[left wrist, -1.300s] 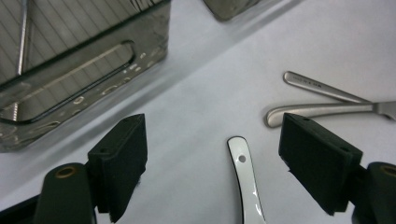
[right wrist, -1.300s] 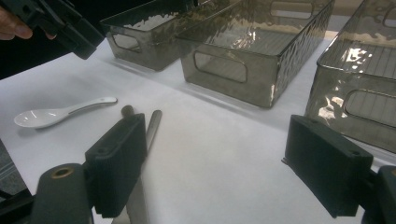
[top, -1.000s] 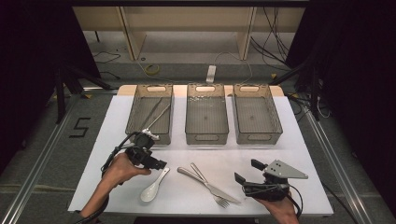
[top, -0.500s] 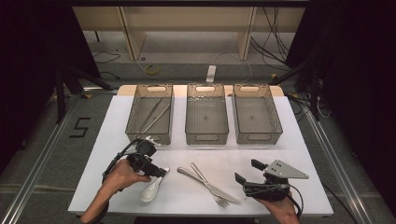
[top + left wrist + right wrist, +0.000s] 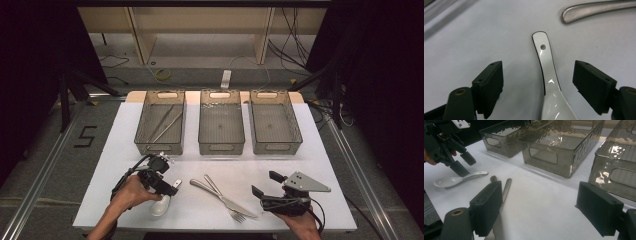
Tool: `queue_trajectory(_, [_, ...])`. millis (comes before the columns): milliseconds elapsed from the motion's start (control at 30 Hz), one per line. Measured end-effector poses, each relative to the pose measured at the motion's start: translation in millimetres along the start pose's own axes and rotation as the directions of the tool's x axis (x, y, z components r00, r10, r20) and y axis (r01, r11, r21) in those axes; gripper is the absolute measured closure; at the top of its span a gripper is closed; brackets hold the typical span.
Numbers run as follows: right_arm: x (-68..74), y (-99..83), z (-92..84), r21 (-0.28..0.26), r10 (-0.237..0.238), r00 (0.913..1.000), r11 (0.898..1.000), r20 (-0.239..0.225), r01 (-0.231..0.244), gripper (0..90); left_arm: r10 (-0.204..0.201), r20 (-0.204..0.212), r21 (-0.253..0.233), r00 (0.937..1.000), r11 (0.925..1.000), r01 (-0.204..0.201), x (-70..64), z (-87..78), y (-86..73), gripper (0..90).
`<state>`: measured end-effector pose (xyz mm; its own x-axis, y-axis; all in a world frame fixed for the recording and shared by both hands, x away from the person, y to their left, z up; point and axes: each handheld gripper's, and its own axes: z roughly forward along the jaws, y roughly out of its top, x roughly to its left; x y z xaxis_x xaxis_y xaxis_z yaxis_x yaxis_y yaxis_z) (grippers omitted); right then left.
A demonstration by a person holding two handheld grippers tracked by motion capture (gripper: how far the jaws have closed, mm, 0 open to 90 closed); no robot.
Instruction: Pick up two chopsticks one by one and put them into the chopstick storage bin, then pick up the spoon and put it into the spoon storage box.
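The glossy white ceramic soup spoon (image 5: 546,75) lies flat on the white tabletop (image 5: 120,145), its holed handle running up between the spread fingers (image 5: 489,87) of the left gripper (image 5: 539,90), touching neither pad. Just beyond the handle tip lie a steel knife (image 5: 222,195) and a steel fork (image 5: 231,207), crossed. The right gripper (image 5: 546,212), fingers wide apart, rests over bare table; the three smoky clear plastic bins (image 5: 221,122) stand well beyond.
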<state>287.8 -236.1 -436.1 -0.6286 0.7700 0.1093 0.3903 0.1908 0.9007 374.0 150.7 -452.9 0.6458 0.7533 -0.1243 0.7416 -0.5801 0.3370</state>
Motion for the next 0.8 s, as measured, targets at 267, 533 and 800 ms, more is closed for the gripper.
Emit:
queue_trajectory(267, [-0.7, -0.4, -1.0, 0.000, 0.009, 1.0000, 1.000, 0.005, -0.009, 21.8, 0.006, -0.006, 0.028, 1.0000, 0.9996, -0.005, -3.8, 5.2, -1.7, 26.1])
queue_trajectory(533, [-0.5, -0.6, -0.7, 0.001, 0.005, 0.9999, 1.000, 0.009, -0.005, 21.8, 0.026, -0.007, 0.054, 0.9997, 0.9982, -0.025, -8.3, 8.3, -2.4, 27.1])
queue_trajectory(800, [-0.2, -0.5, -0.6, 0.002, 0.005, 0.9999, 1.000, 0.010, -0.005, 21.9, 0.039, -0.001, 0.071, 0.9992, 0.9967, -0.039, -10.6, 11.9, -1.8, 31.9])
